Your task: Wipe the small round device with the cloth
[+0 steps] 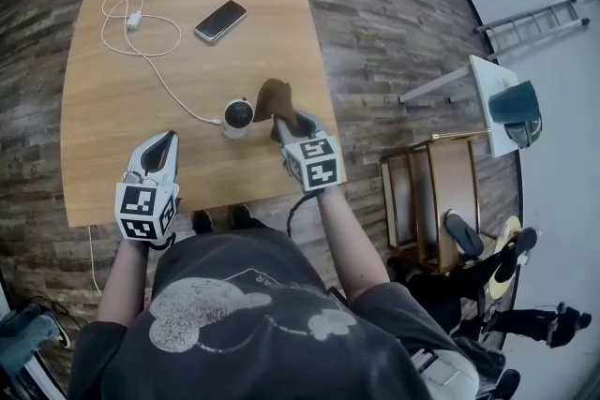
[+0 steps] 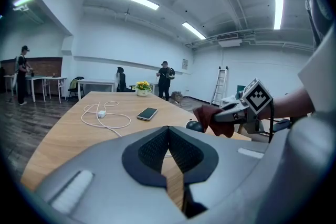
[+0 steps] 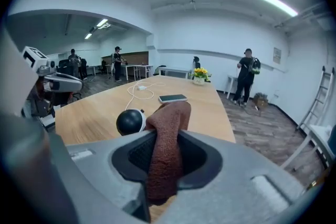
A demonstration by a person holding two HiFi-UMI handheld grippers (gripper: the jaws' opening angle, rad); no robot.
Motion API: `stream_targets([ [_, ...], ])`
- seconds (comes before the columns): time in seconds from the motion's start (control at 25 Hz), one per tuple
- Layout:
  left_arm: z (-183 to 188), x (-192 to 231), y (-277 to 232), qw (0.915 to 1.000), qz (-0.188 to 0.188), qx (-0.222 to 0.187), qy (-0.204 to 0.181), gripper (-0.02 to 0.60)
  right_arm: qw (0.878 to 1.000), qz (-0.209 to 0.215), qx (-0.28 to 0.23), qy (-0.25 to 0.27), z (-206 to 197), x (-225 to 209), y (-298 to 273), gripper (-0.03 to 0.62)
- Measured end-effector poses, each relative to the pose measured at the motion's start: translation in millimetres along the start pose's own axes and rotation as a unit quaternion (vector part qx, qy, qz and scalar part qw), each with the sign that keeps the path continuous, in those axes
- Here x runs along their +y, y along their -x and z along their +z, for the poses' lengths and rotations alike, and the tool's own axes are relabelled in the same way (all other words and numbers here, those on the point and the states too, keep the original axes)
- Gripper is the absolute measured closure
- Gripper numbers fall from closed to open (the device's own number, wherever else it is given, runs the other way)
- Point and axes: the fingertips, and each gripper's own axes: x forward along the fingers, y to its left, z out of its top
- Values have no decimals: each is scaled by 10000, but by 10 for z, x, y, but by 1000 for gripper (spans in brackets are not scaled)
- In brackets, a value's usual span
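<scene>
1. The right gripper [image 1: 287, 125] is clenching the brown cloth [image 1: 274, 98], whose free end is reaching just beside the small round device [image 1: 238, 115]
2. The device is sitting on the wooden table [image 1: 103, 122], near its front edge
3. The left gripper [image 1: 161, 147] is hovering to the device's left, jaws pressed together on nothing

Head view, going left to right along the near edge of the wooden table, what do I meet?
The left gripper → small round black-and-white device → brown cloth, pinched in the jaws of the right gripper.
</scene>
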Motion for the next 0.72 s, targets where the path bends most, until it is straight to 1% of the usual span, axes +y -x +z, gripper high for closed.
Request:
stream_targets([
  [0.08, 14, 26, -32, 9999, -61, -13, -88, 563, 9996, 12, -193, 219, 184, -8, 26, 514],
  [0.2, 67, 50, -85, 9998, -140, -55, -140, 563, 9984, 83, -390, 409, 416, -16, -6, 514],
  [0.32, 98, 37, -123, 9998, -131, -81, -131, 563, 9962, 290, -589, 566, 602, 13, -60, 514],
  [0.44, 111, 31, -177, 9999, -20, -78, -114, 563, 9930, 655, -680, 706, 686, 96, -170, 514],
  [0.52, 131, 36, -214, 9999, 108, -73, -90, 563, 9900, 971, -648, 790, 683, 170, -272, 514],
  [0.64, 170, 49, -227, 9994, 344, -81, -2, 563, 9834, 1495, -372, 955, 559, 308, -427, 514],
  [0.72, 194, 74, -245, 9987, 492, -89, 40, 563, 9761, 1845, -161, 1138, 457, 395, -530, 514],
])
